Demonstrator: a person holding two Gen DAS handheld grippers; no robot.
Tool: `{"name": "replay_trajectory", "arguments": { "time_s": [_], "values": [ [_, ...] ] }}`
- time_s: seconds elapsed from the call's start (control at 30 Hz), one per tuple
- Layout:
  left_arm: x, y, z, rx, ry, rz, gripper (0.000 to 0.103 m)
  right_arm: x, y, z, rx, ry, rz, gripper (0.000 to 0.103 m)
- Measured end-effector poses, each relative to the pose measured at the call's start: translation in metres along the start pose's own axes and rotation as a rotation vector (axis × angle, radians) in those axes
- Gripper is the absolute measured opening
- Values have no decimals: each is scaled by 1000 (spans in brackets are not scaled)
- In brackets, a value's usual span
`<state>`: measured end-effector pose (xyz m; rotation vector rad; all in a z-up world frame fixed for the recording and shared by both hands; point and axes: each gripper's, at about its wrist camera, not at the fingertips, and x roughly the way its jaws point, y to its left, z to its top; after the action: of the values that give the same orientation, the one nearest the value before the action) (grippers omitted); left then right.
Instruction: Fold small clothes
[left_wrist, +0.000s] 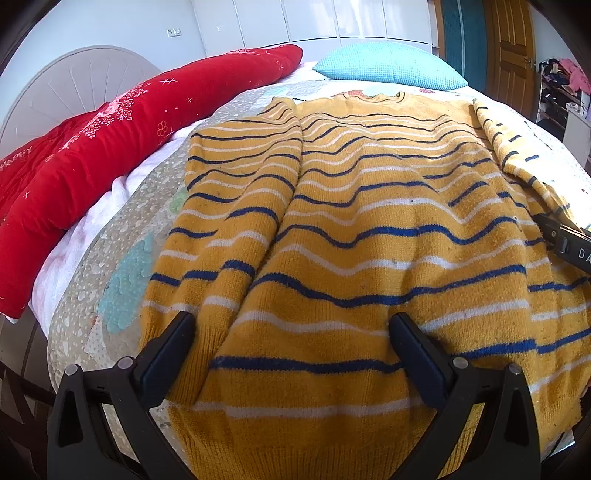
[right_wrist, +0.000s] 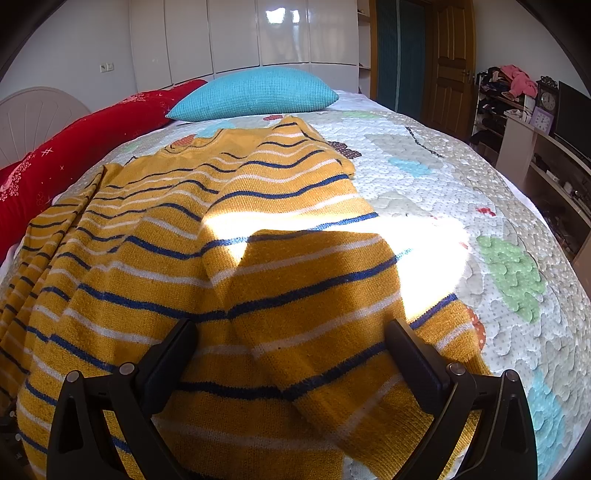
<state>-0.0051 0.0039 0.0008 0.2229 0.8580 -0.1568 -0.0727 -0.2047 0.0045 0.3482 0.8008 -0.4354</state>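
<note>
**While both jaws gape, the sweater lies flat on the bed**

Spread across the pastel quilted bedspread (right_wrist: 480, 177), the mustard-yellow knitted sweater with blue and white stripes (left_wrist: 369, 206) lies with its neckline toward the turquoise waffle-knit pillow (right_wrist: 258, 92). Above its hem, the left gripper (left_wrist: 291, 332) hovers with fingers spread wide, holding nothing. Likewise spread and empty, the right gripper (right_wrist: 291, 336) hangs over a sleeve folded across the body. A red patterned quilt (left_wrist: 92, 147) lies alongside.
</note>
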Motion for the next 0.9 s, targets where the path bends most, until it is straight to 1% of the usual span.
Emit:
{"name": "replay_trajectory", "arguments": {
  "time_s": [0.1, 0.2, 0.33, 0.37, 0.4, 0.43, 0.47, 0.53, 0.57, 0.6, 0.67, 0.77, 0.9],
  "values": [
    [1, -1, 1, -14, 7, 3, 103, 0, 0, 0, 2, -1, 4, 103],
    [2, -3, 3, -9, 19, 24, 103, -3, -1, -1, 7, -3, 13, 103],
    [1, -3, 1, -3, -9, 34, 103, -5, -4, -1, 19, -3, 34, 103],
    [1, -3, 0, 1, -15, 37, 103, -4, -3, 0, 7, 1, 23, 103],
    [0, -3, -1, 7, -21, 40, 103, -3, -3, 0, -11, 18, 6, 103],
    [0, -2, -1, 15, -27, 41, 103, -1, -3, 2, -7, 40, 10, 103],
    [-1, -1, -1, 20, -27, 33, 103, 1, -3, 4, -13, 80, 8, 103],
    [-6, 4, 1, 24, -13, -13, 103, 3, -2, 6, -46, 119, 5, 103],
    [-8, 8, 2, 12, -1, -46, 103, 4, -1, 6, -75, 117, -12, 103],
    [-12, 12, 2, -5, -4, -75, 103, 3, 0, 6, -84, 119, -10, 103],
    [-17, 17, 2, -37, -11, -108, 103, 0, -1, 2, -58, 92, 21, 103],
    [-19, 15, 1, -21, -15, -112, 103, -2, -3, 2, -34, 123, 50, 103],
    [-14, 11, -3, 8, 0, -100, 103, -4, -2, 3, -32, 143, 60, 103]
  ]
}}
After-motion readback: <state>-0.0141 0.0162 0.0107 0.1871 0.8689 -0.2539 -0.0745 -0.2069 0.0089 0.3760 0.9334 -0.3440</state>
